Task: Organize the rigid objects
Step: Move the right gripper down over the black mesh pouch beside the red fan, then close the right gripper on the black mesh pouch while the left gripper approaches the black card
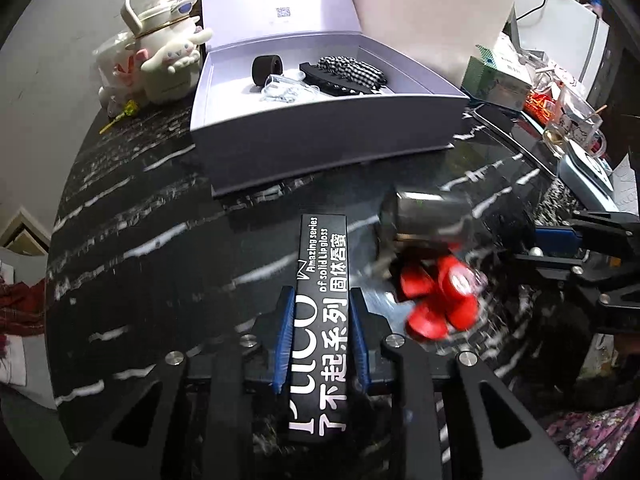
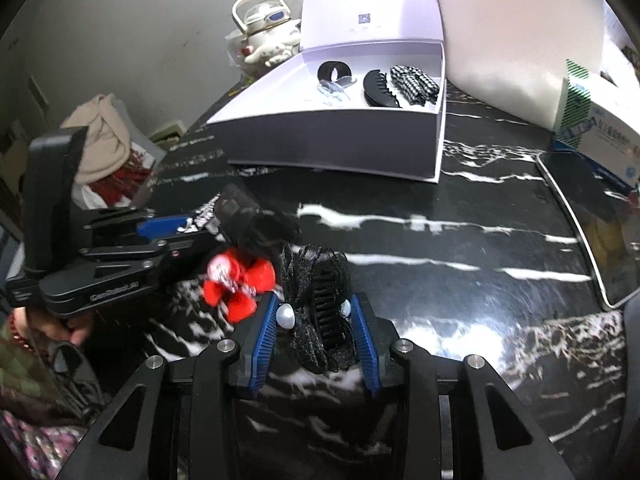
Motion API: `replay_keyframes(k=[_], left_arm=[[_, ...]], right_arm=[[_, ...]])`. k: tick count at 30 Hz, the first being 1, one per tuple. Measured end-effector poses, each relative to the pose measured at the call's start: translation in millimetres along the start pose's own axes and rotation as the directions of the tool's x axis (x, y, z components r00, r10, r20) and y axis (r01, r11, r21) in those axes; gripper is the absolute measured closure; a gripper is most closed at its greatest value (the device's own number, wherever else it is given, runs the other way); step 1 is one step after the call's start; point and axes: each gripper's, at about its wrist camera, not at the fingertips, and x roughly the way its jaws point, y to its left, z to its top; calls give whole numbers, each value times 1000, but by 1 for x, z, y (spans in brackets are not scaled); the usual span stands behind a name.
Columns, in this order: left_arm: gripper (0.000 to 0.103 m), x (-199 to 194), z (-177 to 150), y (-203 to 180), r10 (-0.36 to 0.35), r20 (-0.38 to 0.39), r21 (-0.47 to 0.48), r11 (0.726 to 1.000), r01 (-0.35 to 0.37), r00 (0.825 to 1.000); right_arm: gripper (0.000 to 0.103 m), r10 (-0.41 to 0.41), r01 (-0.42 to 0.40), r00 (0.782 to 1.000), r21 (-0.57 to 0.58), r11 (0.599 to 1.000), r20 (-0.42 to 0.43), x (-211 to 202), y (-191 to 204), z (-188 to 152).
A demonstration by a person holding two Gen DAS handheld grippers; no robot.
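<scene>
Left gripper (image 1: 320, 340) clamps lip-gloss box (image 1: 322, 312) lengthwise for transfer; right gripper (image 2: 316, 336) clamps black bow hair clip (image 2: 320, 312). Open storage box (image 1: 320, 92) waits at 12 o'clock; red clip (image 1: 436, 300) remains on table (image 1: 160, 240).

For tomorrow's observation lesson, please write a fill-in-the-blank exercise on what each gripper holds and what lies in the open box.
1. The left gripper is shut on a long black ____ with white lettering.
2. The right gripper grips a black hair clip with a ____ bead.
3. The red flower-shaped thing lies on the ____.
4. The checked bow lies inside the white ____.

Missing words: box; white; table; box
</scene>
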Motion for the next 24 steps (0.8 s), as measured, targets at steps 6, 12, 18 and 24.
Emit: replay_keyframes(k=[6,12,18,24], left_arm=[[77,-1,-3,1,5,33,-19,1000,-4,999],[77,2,0,2,8,47,-24,1000,-7,999],[77,6,5,3,13,59,-32,999,-11,998],[77,7,8,2,25,68,-45,999,-21,997]], right_arm=[[65,-28,28,999,-38,999,19,1,8,-3],[53,-25,26,999,-46,999,19,7,10,-5],[53,-39,41,999,-57,998,36,9,12,-5],[53,-101,106,993,-87,991,54,12,19,-5]])
